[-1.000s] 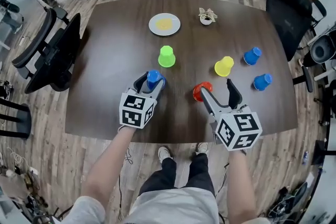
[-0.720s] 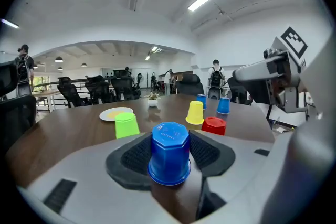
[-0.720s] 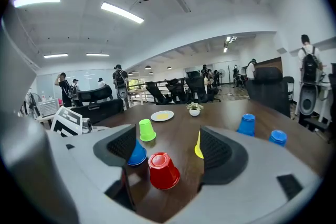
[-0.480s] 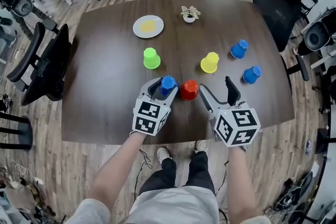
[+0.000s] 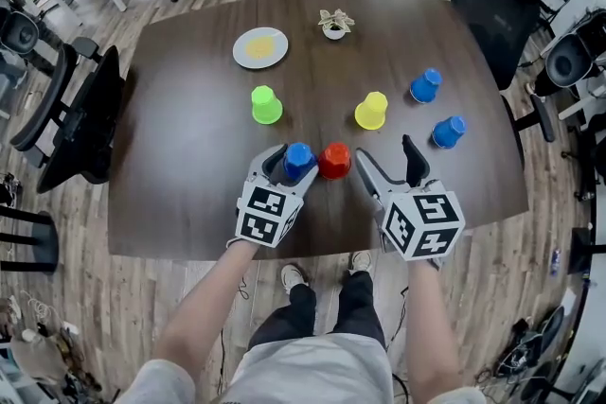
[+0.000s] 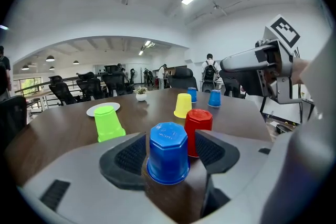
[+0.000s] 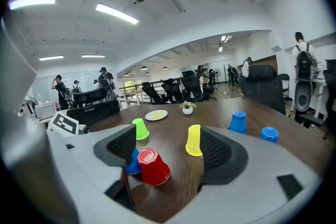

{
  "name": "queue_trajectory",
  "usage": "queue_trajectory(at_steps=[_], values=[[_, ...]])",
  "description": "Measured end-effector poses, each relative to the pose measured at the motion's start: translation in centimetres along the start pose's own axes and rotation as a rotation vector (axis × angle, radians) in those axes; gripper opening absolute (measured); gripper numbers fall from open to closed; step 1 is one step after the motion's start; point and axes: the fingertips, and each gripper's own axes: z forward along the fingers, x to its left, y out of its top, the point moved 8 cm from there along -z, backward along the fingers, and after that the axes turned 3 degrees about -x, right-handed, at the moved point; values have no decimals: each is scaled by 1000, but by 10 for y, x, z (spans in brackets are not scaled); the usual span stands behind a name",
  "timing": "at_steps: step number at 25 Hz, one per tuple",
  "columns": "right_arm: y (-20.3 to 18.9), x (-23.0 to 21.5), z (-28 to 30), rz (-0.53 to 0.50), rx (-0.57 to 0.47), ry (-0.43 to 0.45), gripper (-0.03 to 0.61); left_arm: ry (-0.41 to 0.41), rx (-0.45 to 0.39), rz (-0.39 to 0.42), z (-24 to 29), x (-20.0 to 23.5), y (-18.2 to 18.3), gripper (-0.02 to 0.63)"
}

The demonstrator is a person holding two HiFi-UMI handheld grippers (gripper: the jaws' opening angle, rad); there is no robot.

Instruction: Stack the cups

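From above, my left gripper (image 5: 287, 162) sits at lower centre of the dark wood-grain table (image 5: 189, 147), with the blue cup (image 5: 299, 161) between its jaws and the red cup (image 5: 333, 160) just to the right of it. That view cannot tell me whether the pads bite. My left gripper view does. The jaws have just been opening, and the blue cup (image 6: 168, 152) stands upside down on the table between them. There is a clear gap on the right side, so I am not clamping it. This view also shows the cup's eight-sided bottom, its smooth glossy plastic and my black ribbed pads (image 6: 131, 153). The red cup (image 6: 199, 123) stands inverted close behind it.

My right gripper (image 5: 383, 152) is spread wide. In its own view the red cup (image 7: 153, 166) sits low and left between the jaws, near the left one, and is not squeezed. The blue cup (image 7: 133, 163) peeks out half hidden behind that jaw.

Only the head view lays out the rest. The green cup (image 5: 266, 105) is at upper left of my grippers and the yellow cup (image 5: 370, 111) at upper right. Two more blue cups (image 5: 425, 85) lie further right. A white round plate (image 5: 260, 47) and a small potted plant (image 5: 333, 25) sit near the far edge.
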Motion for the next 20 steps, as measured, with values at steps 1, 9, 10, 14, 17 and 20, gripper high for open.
queue_trajectory(at_steps=[1,9,10,14,17,20], values=[[0,0,1,-2,2,-1,383,-2,1,0,-1,0,1,308],[5,-16,-9,-41,10,-47,383,31,-69,11,-17,-1,51,324],[6,-21,-12,-47,13,-55,383,33,-84,15,-16,-4,61,324],[12,-50,-21,-63,12,-86,383,30,-145,15,-2,-24,100,324],[12,-81,-28,-80,21,-123,383,20,-172,3,15,-46,119,321],[9,-117,-33,-97,42,-147,383,18,-181,-17,37,-66,132,314]])
